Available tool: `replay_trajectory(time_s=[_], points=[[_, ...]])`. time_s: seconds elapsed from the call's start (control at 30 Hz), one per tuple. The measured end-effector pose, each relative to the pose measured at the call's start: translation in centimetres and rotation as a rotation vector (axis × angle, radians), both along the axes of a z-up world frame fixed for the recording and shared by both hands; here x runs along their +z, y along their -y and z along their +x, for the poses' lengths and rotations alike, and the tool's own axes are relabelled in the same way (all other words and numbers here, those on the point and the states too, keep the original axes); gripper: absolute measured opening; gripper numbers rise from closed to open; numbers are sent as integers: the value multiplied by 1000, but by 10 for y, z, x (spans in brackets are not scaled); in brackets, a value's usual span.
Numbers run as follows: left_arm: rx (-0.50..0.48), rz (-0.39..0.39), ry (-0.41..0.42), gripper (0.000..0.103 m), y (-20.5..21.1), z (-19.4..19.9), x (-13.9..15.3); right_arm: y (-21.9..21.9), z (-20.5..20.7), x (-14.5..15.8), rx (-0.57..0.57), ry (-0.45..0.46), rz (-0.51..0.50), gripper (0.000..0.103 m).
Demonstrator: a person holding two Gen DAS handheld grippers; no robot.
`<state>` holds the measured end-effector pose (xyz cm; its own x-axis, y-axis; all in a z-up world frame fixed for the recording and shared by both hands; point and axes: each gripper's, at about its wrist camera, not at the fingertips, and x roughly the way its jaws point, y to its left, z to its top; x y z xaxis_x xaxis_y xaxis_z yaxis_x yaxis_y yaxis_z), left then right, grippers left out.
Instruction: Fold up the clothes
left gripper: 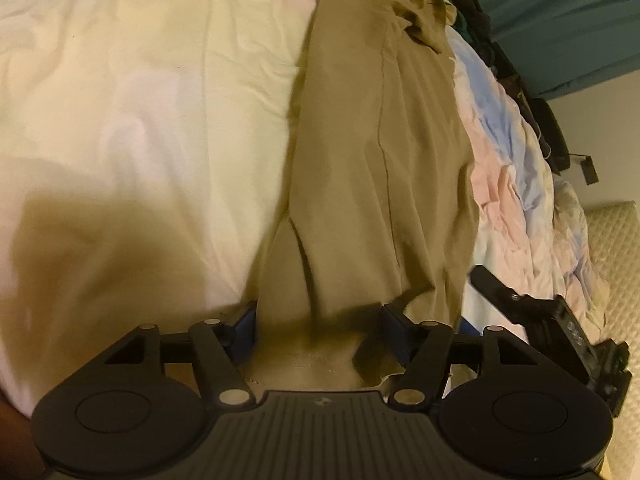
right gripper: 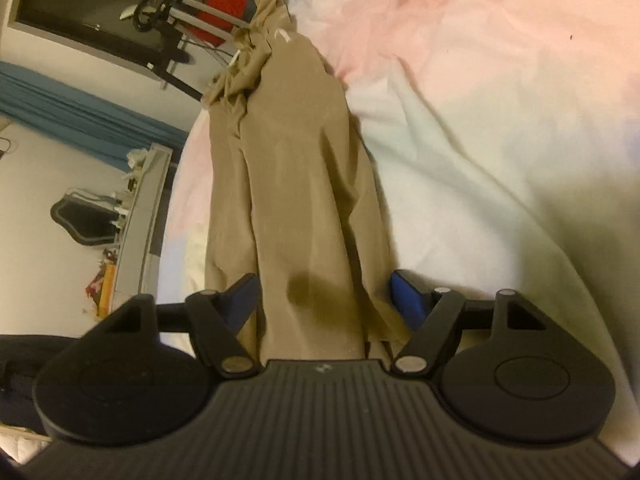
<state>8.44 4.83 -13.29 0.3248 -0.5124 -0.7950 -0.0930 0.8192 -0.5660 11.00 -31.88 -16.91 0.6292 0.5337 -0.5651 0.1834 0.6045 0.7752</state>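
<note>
A pair of tan trousers (left gripper: 360,152) lies stretched lengthwise on a pastel bedsheet (left gripper: 140,100). In the left wrist view my left gripper (left gripper: 318,326) is open, its blue-padded jaws wide apart with the near end of the trousers lying between them. In the right wrist view the same trousers (right gripper: 296,184) run away from me, bunched at the far end. My right gripper (right gripper: 326,300) is open, jaws straddling the near end of the cloth. The right gripper also shows at the right edge of the left wrist view (left gripper: 560,328).
A pile of dark clothes (left gripper: 472,4) lies at the far edge of the bed by a teal curtain (left gripper: 568,20). In the right wrist view the bed's left edge drops to a room with a shelf (right gripper: 140,220), a black chair (right gripper: 86,222) and a red item (right gripper: 224,4).
</note>
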Motion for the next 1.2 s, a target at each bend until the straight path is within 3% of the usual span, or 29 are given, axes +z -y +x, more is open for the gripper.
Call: replay_trajectory(time_s=[0.07, 0.17, 0.23, 0.33, 0.43, 0.5, 0.57, 0.7, 0.8, 1.03, 1.13, 1.2], points=[[5, 11, 2, 47, -1, -2, 1, -5, 0, 3, 39, 25, 19, 76], [19, -14, 0, 19, -4, -4, 1, -12, -1, 7, 90, 72, 66, 76], [24, -22, 4, 18, -8, -6, 2, -15, -1, 10, 96, 78, 51, 76], [50, -39, -3, 10, -14, -7, 0, -22, 1, 5, 103, 10, -12, 60], [77, -57, 6, 6, -22, -8, 2, -21, 0, 3, 82, -29, -23, 43], [94, -74, 18, 5, -25, -7, 5, -19, -3, 4, 71, -41, -27, 19], [111, -105, 37, 5, -27, -5, 10, -19, -5, 12, 68, -18, -27, 14], [136, -182, 93, 4, -41, 1, 27, -17, -9, 32, 64, 56, -13, 12], [154, -227, 154, 3, -58, 8, 57, -12, -11, 60, 48, 117, -2, 11], [106, -221, 335, 3, -66, -1, 146, 2, -17, 148, 30, 287, -36, 11], [81, -215, 403, 3, -63, -12, 177, 6, -35, 165, 37, 336, -37, 11], [71, -226, 419, 3, -66, -30, 179, 5, -52, 165, 43, 357, -39, 11]])
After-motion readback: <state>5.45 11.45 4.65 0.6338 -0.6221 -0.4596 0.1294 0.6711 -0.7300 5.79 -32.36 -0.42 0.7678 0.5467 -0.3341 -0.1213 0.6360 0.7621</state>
